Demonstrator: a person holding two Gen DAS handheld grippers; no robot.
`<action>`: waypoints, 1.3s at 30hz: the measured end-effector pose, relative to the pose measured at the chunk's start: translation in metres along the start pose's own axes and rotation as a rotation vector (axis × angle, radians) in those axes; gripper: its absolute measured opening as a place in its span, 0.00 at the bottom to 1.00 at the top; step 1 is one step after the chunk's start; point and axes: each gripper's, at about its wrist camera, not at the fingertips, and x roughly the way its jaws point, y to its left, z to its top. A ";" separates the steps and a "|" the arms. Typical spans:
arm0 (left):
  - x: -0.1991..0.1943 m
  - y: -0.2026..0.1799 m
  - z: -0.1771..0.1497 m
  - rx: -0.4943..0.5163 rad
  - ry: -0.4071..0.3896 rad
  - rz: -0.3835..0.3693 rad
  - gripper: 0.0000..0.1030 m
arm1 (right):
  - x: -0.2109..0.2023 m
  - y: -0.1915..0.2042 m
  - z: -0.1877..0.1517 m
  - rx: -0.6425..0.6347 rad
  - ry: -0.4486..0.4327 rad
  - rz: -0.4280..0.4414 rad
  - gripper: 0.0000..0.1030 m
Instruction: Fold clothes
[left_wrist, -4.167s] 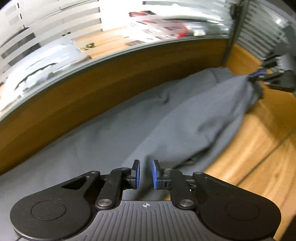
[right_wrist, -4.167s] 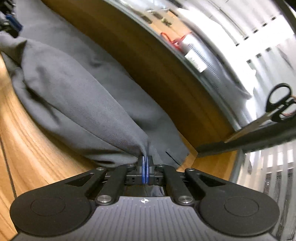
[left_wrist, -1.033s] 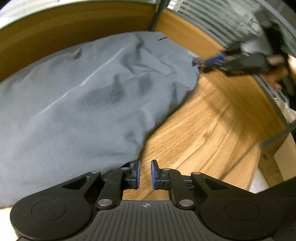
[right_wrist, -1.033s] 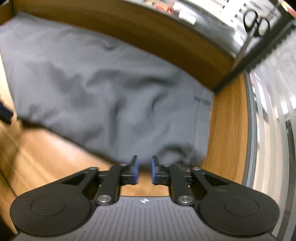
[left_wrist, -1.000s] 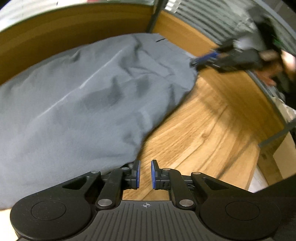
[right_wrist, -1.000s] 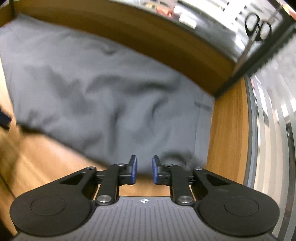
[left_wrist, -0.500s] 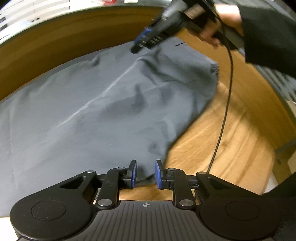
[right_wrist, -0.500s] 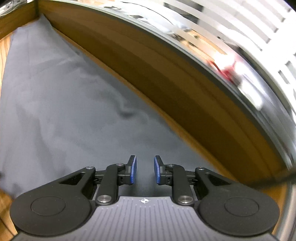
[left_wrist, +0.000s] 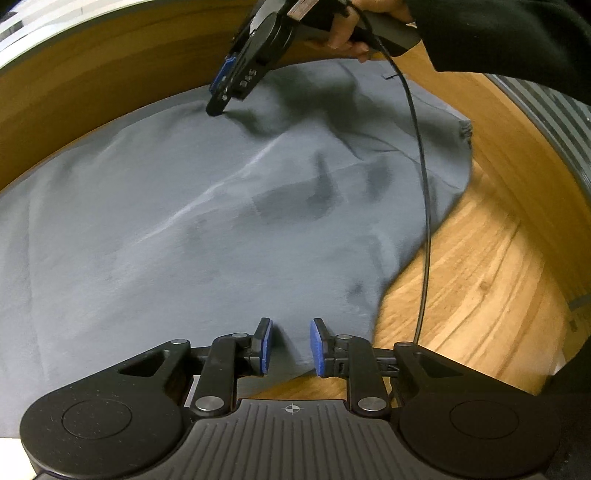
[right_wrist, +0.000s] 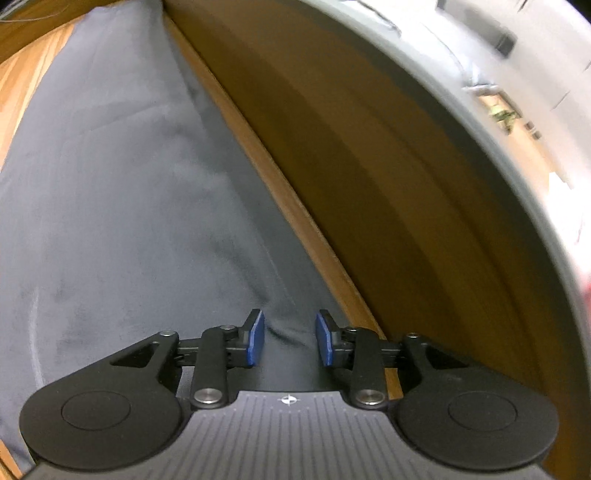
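- Left claw (left_wrist: 289, 345), jaws just widened and apart, hovers over the near hem of the wide grey cloth garment (left_wrist: 192, 221).
- Right claw (right_wrist: 289, 341), jaws apart, straddles its far edge along the wooden bench (left_wrist: 480, 280) wall.

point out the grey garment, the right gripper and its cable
grey garment (left_wrist: 184, 229): left wrist view, smooth middle of the cloth.
right gripper (left_wrist: 216, 107): left wrist view, fingertips at the cloth's far edge.
cable (left_wrist: 424, 192): left wrist view, hanging black stretch.

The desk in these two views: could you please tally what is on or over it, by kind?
Grey garment: 1, spread flat on the wooden desk
Tongs: 2, left tongs and right tongs, both open over the cloth
Black cable: 1, trailing from the right tongs
Total: 4
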 end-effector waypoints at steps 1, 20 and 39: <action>0.000 0.001 0.000 -0.006 0.000 0.002 0.24 | 0.000 -0.003 0.001 0.020 0.008 0.022 0.10; -0.034 0.026 -0.029 -0.194 -0.075 0.129 0.36 | -0.034 0.029 0.002 -0.002 -0.040 -0.210 0.32; -0.014 -0.022 -0.002 -0.061 -0.121 0.028 0.43 | -0.129 0.074 -0.195 0.532 0.045 -0.268 0.42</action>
